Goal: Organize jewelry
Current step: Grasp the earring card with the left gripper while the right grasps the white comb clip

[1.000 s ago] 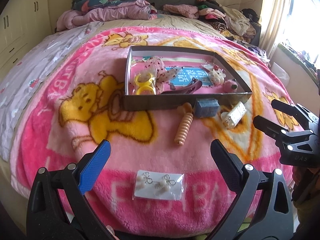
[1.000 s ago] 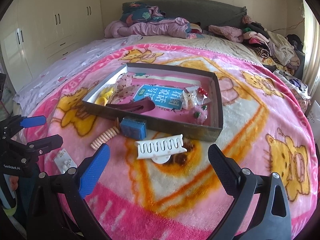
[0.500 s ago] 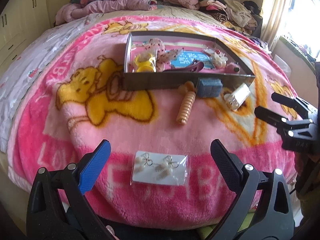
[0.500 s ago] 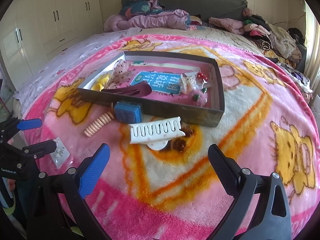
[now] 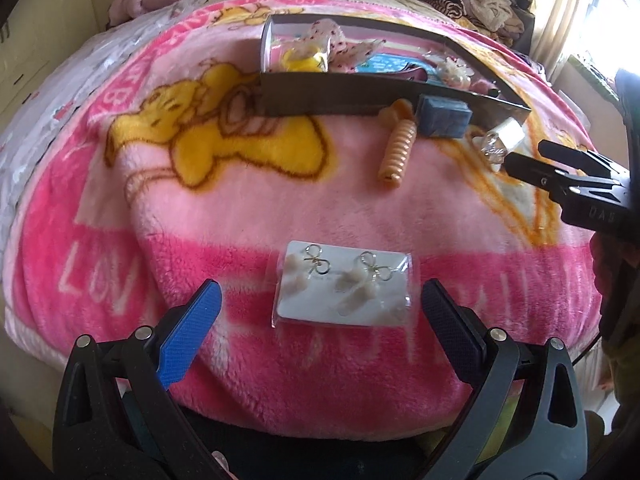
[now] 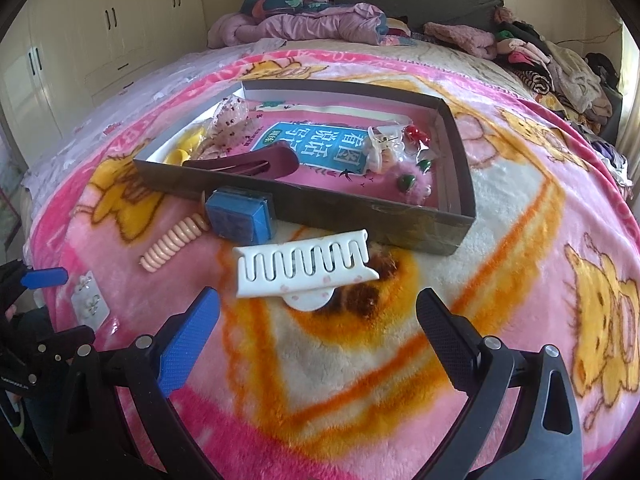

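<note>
A white card of bow earrings in a clear bag lies on the pink blanket between the fingertips of my open left gripper; it also shows in the right wrist view. My open, empty right gripper sits just in front of a white hair claw clip. A grey shallow box holds a maroon clip, yellow rings and other trinkets. An orange spiral hair tie and a blue square box lie outside the box's near wall.
The pink cartoon blanket covers a bed. Piled clothes and bedding lie at the headboard. White wardrobes stand at the left. The bed's near edge is just under my left gripper.
My left gripper has moved forward and down, so the earring card now lies between its fingertips. My right gripper has moved closer to the white claw clip.
</note>
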`<state>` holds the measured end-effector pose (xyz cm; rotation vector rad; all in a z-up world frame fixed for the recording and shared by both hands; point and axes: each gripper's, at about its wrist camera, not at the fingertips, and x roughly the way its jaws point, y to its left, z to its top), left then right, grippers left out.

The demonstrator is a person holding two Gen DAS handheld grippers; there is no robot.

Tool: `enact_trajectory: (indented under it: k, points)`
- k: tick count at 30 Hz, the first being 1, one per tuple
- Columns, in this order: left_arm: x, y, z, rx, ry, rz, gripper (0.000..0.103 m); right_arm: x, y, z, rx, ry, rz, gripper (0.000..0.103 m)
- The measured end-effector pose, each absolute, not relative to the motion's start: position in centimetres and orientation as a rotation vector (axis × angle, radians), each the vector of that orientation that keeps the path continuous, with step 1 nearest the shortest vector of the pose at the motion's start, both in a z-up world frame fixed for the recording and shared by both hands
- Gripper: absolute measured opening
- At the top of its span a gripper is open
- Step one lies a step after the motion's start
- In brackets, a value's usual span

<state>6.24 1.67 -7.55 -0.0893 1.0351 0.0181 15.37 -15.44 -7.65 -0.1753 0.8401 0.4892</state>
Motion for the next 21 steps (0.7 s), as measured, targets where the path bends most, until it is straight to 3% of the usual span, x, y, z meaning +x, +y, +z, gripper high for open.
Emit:
enact_trajectory:
  k: [13,15,19,20,21]
  points:
    - [6.9,2.0,-8.7,-0.099,1.04,0.003,0.091,17.4,-14.4,-8.6,-0.198,0.855,0.493,0.096]
    - [7.0,2.1,-8.6,-0.1,1.039,0.004,0.088,17.7,-14.2,-8.8,-0.2,0.858,0.496,0.096]
    - [7.1,2.4,-8.3,-0.112,1.031,0.007,0.072,17.8,-13.8,-8.7,-0.194,0.854,0.511,0.095]
    - [7.1,2.5,-8.2,-0.116,1.029,0.006,0.069,17.8,-13.6,-8.7,-0.193,0.853,0.519,0.094]
    - [7.2,2.6,-8.0,-0.121,1.025,0.004,0.067,17.8,-13.5,-8.7,-0.194,0.853,0.523,0.084]
